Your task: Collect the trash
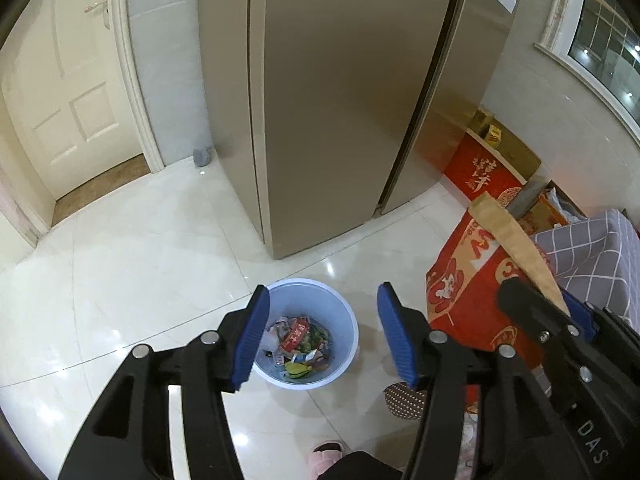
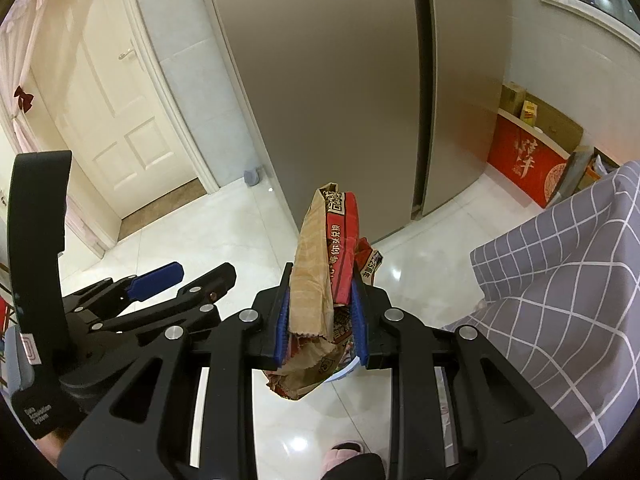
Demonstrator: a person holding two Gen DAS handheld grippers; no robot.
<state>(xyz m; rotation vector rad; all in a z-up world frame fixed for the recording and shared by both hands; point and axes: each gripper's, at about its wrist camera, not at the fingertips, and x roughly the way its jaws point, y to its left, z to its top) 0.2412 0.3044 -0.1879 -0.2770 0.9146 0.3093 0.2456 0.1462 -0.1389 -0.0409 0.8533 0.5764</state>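
Observation:
A pale blue trash bin [image 1: 347, 322] stands on the white tiled floor, holding several crumpled wrappers [image 1: 298, 344]. My left gripper [image 1: 324, 334] is open and empty, its blue pads either side of the bin, above it. My right gripper [image 2: 320, 320] is shut on a crumpled brown and red paper bag [image 2: 324, 260] that sticks up between its pads. In the left wrist view the bag [image 1: 516, 244] shows to the right of the bin, held by the right gripper [image 1: 560, 312]. The left gripper [image 2: 176, 280] shows at the left of the right wrist view.
A tall beige fridge [image 1: 340, 100] stands behind the bin. Red cardboard boxes [image 1: 472, 280] and a grey checked cloth [image 2: 560, 280] are at the right. A white door [image 1: 68, 92] is at the left. A pink slipper [image 1: 324, 456] is near the bottom edge.

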